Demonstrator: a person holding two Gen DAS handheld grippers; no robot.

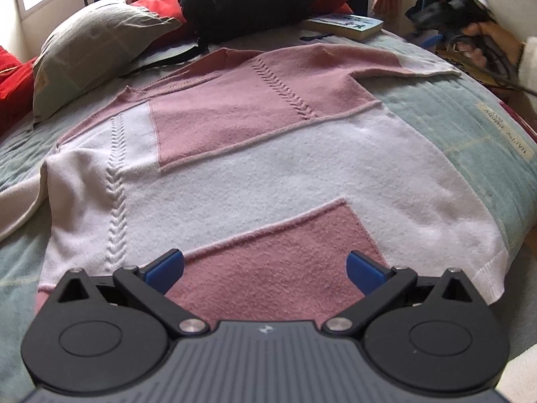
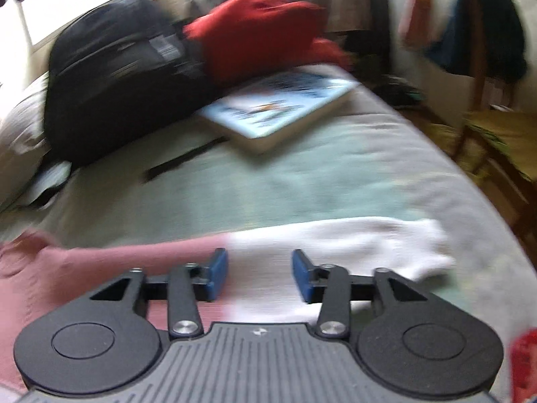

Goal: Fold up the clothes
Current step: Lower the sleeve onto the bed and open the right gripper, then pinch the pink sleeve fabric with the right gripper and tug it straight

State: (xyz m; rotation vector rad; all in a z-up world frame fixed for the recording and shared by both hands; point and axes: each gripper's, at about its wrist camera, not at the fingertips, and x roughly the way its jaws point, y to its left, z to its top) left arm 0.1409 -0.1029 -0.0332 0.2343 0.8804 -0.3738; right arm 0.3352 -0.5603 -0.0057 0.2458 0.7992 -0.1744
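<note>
- Pink hem panel of the sweater [image 1: 268,168] sits right under your left gripper [image 1: 265,267]; its blue pads stand wide apart with nothing between them, hovering over the knit. Whether they touch it I cannot tell.
- Sweater lies spread flat on the green bedspread [image 1: 470,127], hem toward the left camera, one sleeve [image 2: 302,245] stretched out to the right, the other trailing off the left edge.
- Your right gripper [image 2: 260,273] sits over that right sleeve, near the pink-to-white change; pads partly apart, holding nothing. View is motion-blurred, so contact is unclear.
- Likely step: taking the sleeve to fold it across the body. That is a judgement, since the flat layout fits other stages too.
- To do it well: close on the sleeve only, not the bedspread beneath; pinch near the cuff, lift low, carry it straight across so the knit lands smooth.
- Keep clear of the book [image 2: 278,107] and black backpack [image 2: 114,77] beyond the sleeve.
- Soft knit stretches, so do not drag.
</note>
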